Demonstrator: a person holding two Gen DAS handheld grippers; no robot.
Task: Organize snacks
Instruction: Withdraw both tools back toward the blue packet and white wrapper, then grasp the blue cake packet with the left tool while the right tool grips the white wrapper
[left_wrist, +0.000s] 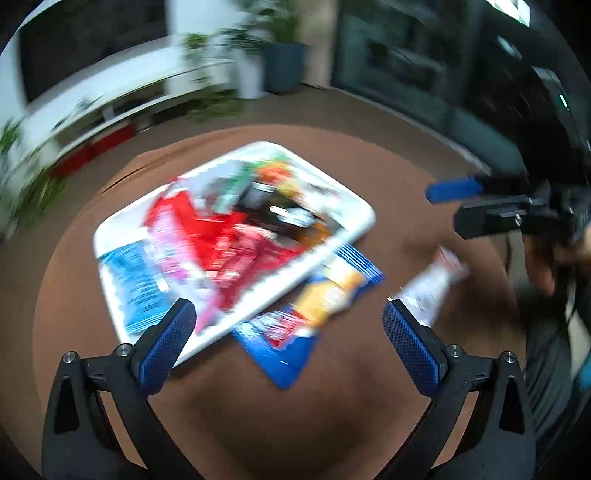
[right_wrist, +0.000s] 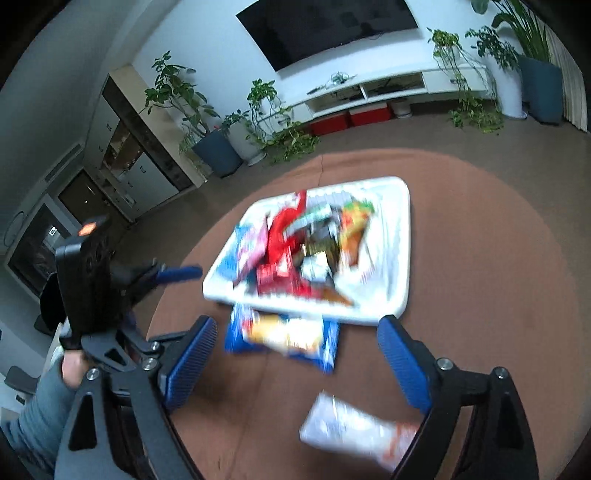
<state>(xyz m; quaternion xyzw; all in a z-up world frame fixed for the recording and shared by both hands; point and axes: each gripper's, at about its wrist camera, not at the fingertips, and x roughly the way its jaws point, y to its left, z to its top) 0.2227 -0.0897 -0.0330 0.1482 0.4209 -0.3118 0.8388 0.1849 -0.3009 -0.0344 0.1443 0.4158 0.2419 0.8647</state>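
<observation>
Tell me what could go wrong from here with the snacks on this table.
1. The blue packet lies partly under the white tray; pulling it out could drag or tip the tray.
2. The tray is heaped with loose packets, so a nudge may spill some over the rim.
3. Both views are motion-blurred, and the white packet lies close to the open right gripper, so a quick grab might miss it or push it away.

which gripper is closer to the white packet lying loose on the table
Right, as far as the blur allows. The white packet lies just below the open right gripper, by its right finger. The left gripper, also open, sits over the blue bag, with the packet off to its right.
</observation>
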